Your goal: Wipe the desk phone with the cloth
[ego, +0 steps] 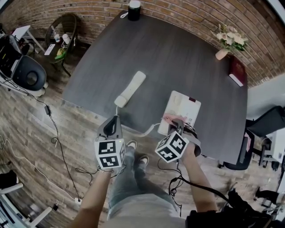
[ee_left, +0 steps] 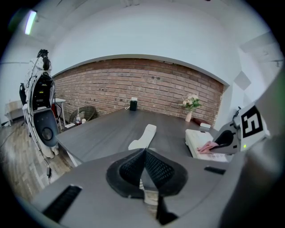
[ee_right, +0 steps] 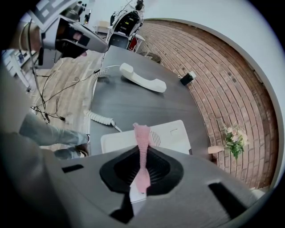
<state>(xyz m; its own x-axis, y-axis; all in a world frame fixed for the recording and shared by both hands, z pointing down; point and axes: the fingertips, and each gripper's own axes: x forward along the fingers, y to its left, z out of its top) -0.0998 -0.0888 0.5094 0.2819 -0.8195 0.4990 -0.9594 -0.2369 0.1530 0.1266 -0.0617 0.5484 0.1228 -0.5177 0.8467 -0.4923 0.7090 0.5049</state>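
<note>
The white desk phone base (ego: 182, 111) lies near the front right of the dark table, and its handset (ego: 130, 88) rests off the cradle to the left, joined by a coiled cord (ego: 143, 132). My right gripper (ego: 178, 126) is shut on a pink cloth (ego: 173, 118) at the base's near edge; the cloth (ee_right: 141, 147) hangs between the jaws over the base (ee_right: 160, 138). My left gripper (ego: 114, 125) is shut with nothing in it, at the table's front edge below the handset (ee_left: 143, 136).
A black speaker (ego: 134, 10) stands at the table's far edge. A vase of flowers (ego: 228, 41) and a dark red book (ego: 237, 71) sit at the right. Office chairs (ego: 22, 71) and floor cables (ego: 55, 138) surround the table.
</note>
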